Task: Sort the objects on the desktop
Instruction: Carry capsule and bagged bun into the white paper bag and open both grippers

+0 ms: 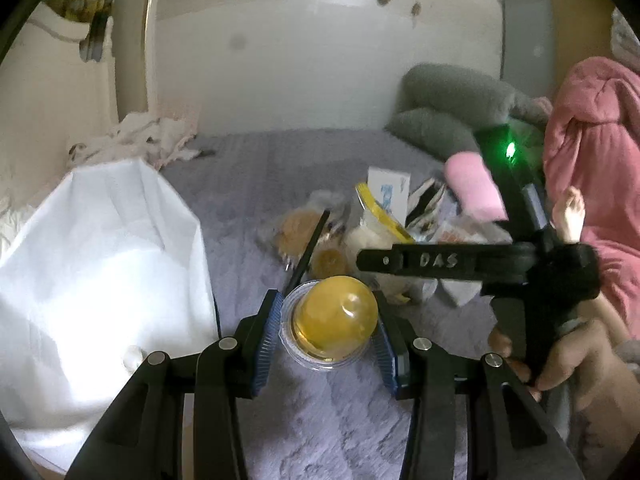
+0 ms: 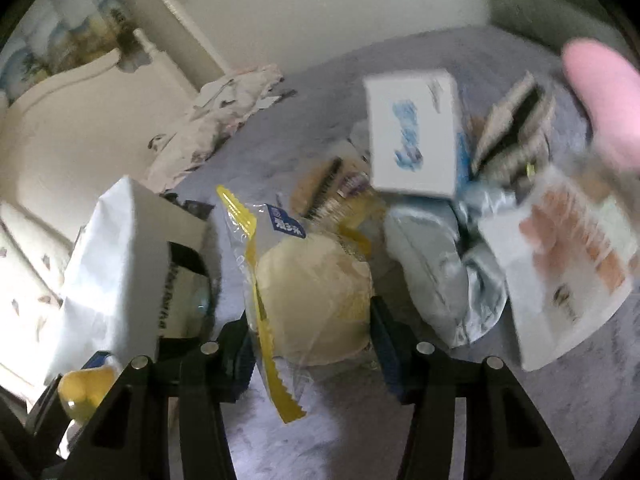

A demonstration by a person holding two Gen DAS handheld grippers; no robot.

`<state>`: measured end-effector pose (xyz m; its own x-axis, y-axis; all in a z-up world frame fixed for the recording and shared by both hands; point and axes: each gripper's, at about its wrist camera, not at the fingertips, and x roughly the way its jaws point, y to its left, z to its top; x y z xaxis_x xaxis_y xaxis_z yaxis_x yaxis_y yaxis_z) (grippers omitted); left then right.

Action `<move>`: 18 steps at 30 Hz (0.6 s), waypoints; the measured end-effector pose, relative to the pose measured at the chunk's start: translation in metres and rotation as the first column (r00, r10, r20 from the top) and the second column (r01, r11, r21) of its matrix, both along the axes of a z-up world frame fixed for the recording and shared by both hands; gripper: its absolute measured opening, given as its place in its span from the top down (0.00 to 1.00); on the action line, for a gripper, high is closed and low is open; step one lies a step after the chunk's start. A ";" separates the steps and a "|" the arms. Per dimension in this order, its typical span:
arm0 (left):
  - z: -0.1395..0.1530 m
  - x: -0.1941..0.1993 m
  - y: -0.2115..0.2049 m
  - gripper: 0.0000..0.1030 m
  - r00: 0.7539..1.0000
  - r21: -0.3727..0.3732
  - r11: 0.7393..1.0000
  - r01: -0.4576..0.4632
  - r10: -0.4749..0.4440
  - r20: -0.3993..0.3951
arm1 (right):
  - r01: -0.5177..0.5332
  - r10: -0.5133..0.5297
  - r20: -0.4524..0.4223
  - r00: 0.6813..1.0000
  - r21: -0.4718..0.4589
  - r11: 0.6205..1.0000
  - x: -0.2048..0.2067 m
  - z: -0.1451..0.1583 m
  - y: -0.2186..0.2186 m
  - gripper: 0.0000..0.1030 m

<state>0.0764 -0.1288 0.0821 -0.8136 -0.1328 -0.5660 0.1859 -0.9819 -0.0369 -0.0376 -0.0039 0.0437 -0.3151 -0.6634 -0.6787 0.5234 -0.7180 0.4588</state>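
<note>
In the left wrist view my left gripper (image 1: 328,302) is shut on a clear jelly cup (image 1: 336,320) with yellow filling, its blue pads pressing both sides just above the grey-purple blanket (image 1: 320,408). The same jelly cup (image 2: 84,392) shows at the bottom left of the right wrist view. My right gripper (image 2: 311,314) is closed around a pale bun in a clear wrapper with a yellow edge (image 2: 312,288), and the packet fills the gap between the pads. A hand (image 1: 560,364) holds that gripper on the right side of the left wrist view.
A white bag (image 1: 100,248) stands open at the left. Behind the bun lies a pile: a white box with blue print (image 2: 412,132), a silvery packet (image 2: 440,272), a white packet with orange print (image 2: 568,264). Grey pillows (image 1: 440,100) and pink bedding (image 1: 592,152) lie at the right.
</note>
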 end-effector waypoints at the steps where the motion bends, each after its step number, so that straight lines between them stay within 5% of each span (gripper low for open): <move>1: 0.005 -0.001 0.001 0.57 1.000 -0.011 1.000 -0.002 0.002 -0.017 | -0.013 0.013 -0.011 1.000 -0.026 1.000 0.003 0.013 0.001 0.52; 10: 0.064 0.012 -0.018 0.57 0.987 -0.055 0.995 -0.085 0.077 -0.138 | -0.171 0.146 -0.118 0.982 -0.245 0.954 0.053 0.112 -0.006 0.52; 18: 0.059 0.044 -0.087 0.57 0.954 -0.085 0.953 -0.292 0.283 -0.103 | -0.353 0.324 -0.160 0.932 -0.209 0.912 0.098 0.129 -0.073 0.52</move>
